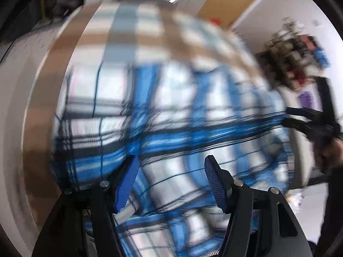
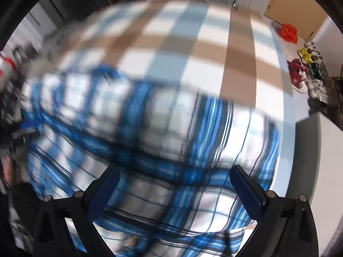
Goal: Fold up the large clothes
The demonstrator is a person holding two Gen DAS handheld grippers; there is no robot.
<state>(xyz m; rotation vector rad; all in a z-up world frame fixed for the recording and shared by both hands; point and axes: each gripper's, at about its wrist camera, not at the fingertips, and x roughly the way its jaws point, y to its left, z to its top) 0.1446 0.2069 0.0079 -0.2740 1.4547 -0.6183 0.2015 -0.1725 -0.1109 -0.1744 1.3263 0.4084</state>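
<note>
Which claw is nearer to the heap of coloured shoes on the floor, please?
Right. The right claw hangs over the edge of the blue-and-white plaid shirt that faces the heap of coloured shoes; the left claw is over the shirt's opposite side, farther away.

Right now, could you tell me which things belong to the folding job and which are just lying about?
For the job:
blue plaid garment
left gripper
right gripper

Lying about:
orange item
shoes
</note>
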